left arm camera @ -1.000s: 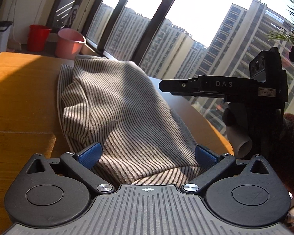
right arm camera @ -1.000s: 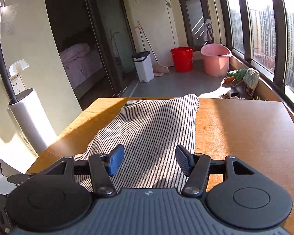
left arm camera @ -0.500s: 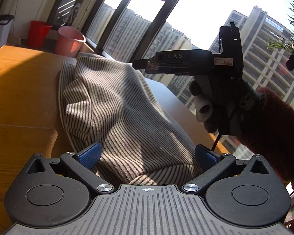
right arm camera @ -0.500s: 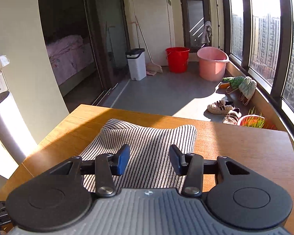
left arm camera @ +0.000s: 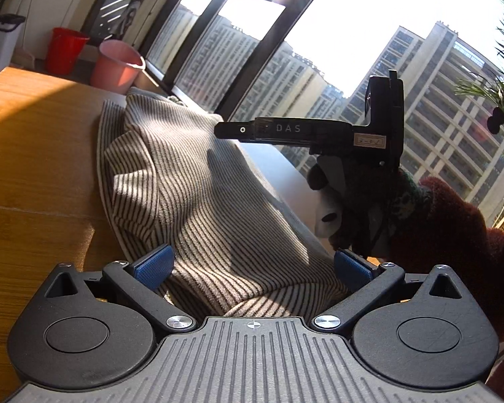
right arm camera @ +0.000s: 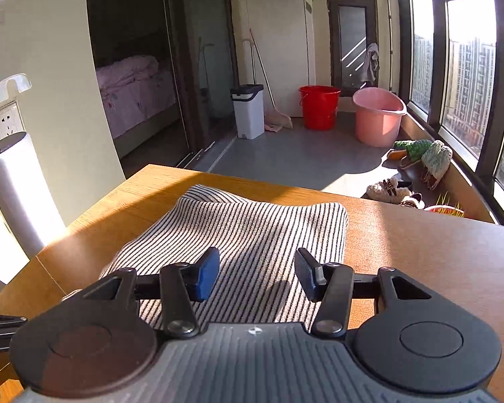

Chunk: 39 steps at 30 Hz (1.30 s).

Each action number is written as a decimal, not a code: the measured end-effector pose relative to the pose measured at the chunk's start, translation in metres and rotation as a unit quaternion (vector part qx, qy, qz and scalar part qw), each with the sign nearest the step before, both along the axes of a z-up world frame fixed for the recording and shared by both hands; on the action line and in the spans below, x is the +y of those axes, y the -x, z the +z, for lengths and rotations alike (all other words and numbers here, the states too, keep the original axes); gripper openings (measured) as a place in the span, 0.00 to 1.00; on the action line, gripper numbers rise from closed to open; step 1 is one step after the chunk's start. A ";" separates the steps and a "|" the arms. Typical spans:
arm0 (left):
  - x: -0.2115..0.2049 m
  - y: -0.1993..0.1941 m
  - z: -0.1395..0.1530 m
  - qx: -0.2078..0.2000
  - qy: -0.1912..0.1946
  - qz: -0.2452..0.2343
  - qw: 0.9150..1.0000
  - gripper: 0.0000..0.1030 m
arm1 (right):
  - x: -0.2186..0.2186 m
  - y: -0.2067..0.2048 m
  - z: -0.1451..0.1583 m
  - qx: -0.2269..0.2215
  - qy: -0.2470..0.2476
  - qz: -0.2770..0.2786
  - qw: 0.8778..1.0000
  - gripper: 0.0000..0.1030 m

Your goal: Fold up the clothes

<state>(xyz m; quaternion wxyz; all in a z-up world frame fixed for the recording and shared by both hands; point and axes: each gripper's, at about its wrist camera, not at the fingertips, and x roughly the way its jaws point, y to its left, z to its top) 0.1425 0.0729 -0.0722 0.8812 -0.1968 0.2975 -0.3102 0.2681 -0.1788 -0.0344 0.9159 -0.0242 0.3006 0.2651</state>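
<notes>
A grey striped garment (left arm camera: 198, 198) lies folded on the wooden table (left arm camera: 33, 154); it also shows in the right wrist view (right arm camera: 252, 235). My left gripper (left arm camera: 252, 265) is open and low over the garment's near end, its blue pads on either side of the cloth. My right gripper (right arm camera: 257, 277) is open and empty, held above the garment's near part. In the left wrist view the right gripper (left arm camera: 285, 131) shows from the side, raised over the cloth in a gloved hand (left arm camera: 420, 221).
The table's far edge (right arm camera: 319, 191) is just past the garment. Beyond it on the floor stand a red bucket (right arm camera: 319, 105), a pink tub (right arm camera: 379, 119), a white bin (right arm camera: 248, 110) and slippers (right arm camera: 420, 158). A white cylinder (right arm camera: 13, 194) stands left of the table.
My right gripper rose and pulled back over the garment, its jaws narrowing a little while staying open. The garment now lies shorter and flat. My left gripper has stayed put and open.
</notes>
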 end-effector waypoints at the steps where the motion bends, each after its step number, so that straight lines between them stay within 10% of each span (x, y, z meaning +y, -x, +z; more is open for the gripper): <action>1: 0.000 0.000 0.000 0.000 0.001 0.000 1.000 1.00 | -0.006 0.016 0.004 0.003 -0.009 0.009 1.000 0.49; 6: 0.003 -0.001 -0.002 0.003 0.013 0.003 1.000 1.00 | -0.023 0.080 -0.017 0.047 0.004 0.046 0.998 0.49; 10: 0.010 -0.003 -0.001 0.017 0.025 0.011 0.999 1.00 | -0.020 0.112 -0.026 -0.009 0.066 0.055 0.996 0.53; 15: 0.019 0.010 0.025 0.007 -0.055 0.087 0.995 1.00 | -0.014 0.142 0.014 -0.042 0.073 0.152 0.985 0.75; 22: 0.022 0.022 0.053 -0.031 -0.165 0.130 0.977 1.00 | 0.029 0.191 -0.024 -0.109 0.213 0.271 0.932 0.76; 26: 0.012 0.022 0.056 -0.032 -0.212 0.130 0.968 1.00 | 0.040 0.196 -0.035 -0.134 0.225 0.271 0.926 0.75; 33: 0.012 0.020 0.054 -0.030 -0.210 0.121 0.970 1.00 | 0.012 0.138 -0.017 0.038 0.042 0.174 0.983 0.50; 39: 0.009 0.035 0.053 -0.066 -0.243 0.070 0.965 1.00 | -0.019 0.108 -0.021 0.147 -0.085 0.124 0.978 0.45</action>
